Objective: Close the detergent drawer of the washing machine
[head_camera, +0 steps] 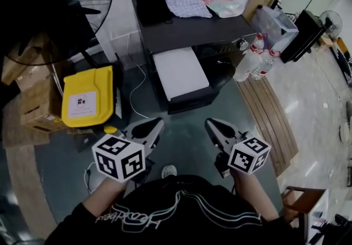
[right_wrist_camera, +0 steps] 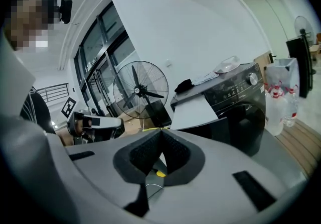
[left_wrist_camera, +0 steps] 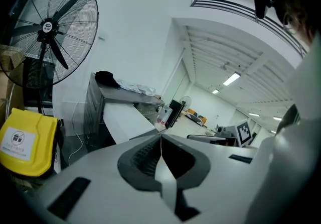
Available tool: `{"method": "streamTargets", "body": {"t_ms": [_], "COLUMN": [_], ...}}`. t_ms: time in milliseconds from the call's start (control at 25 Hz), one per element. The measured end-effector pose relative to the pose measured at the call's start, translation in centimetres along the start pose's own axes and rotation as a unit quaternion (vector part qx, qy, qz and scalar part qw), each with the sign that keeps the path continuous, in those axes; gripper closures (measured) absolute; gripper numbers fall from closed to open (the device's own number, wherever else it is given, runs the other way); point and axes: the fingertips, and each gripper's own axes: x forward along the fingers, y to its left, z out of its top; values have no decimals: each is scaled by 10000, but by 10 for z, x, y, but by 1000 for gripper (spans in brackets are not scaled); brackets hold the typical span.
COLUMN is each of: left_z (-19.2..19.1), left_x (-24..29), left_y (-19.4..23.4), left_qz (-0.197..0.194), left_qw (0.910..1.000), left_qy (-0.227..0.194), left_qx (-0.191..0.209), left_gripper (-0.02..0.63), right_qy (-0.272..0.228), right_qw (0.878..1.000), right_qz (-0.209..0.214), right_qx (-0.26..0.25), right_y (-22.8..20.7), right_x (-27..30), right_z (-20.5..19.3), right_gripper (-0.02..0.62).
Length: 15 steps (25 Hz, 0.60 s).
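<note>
The dark washing machine [head_camera: 192,29] stands ahead of me, and its white detergent drawer [head_camera: 180,71] sticks far out of the front toward me. My left gripper [head_camera: 156,124] hangs low and short of the drawer, below and left of it, shut with nothing in it. My right gripper [head_camera: 211,123] is level with it on the other side, also shut and empty. In the left gripper view the drawer [left_wrist_camera: 123,117] shows beyond the shut gripper [left_wrist_camera: 160,135]. The right gripper view shows the drawer [right_wrist_camera: 193,110] and the machine front [right_wrist_camera: 241,100] past the shut gripper [right_wrist_camera: 160,130].
A black cloth [head_camera: 151,6], a patterned cloth [head_camera: 187,3] and a packet [head_camera: 221,2] lie on the machine top. A big fan [head_camera: 55,7], a yellow container [head_camera: 88,95] and cardboard boxes [head_camera: 38,107] stand left. Water bottles [head_camera: 254,58] and a wooden platform [head_camera: 269,115] are right.
</note>
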Motion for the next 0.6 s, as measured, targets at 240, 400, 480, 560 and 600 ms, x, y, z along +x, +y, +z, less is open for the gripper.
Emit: {"method": "streamTargets", "body": {"t_ms": [240, 400, 480, 560, 600], "left_z": [0, 1, 0, 0, -1], "left_x": [7, 6, 4, 4, 4], "left_y": [22, 34, 41, 48, 51], "left_qz": [-6, 65, 112, 150, 167], "left_qw": [9999, 9999, 9998, 9998, 9998], "left_qy": [86, 115, 122, 113, 112], "left_qx": [65, 78, 64, 19, -8], "left_gripper": [580, 580, 580, 580, 580], "right_qy": [165, 189, 191, 204, 215], "right_qw": [9990, 9976, 9967, 9960, 9957], "right_qz": [-397, -634, -741, -814, -849], "right_qx": [-109, -192, -253, -293, -306], "right_y": [-25, -39, -45, -49, -52], "right_x": [19, 30, 35, 39, 42], "right_z": [-16, -19, -20, -20, -21], "right_gripper": [568, 569, 568, 568, 569]}}
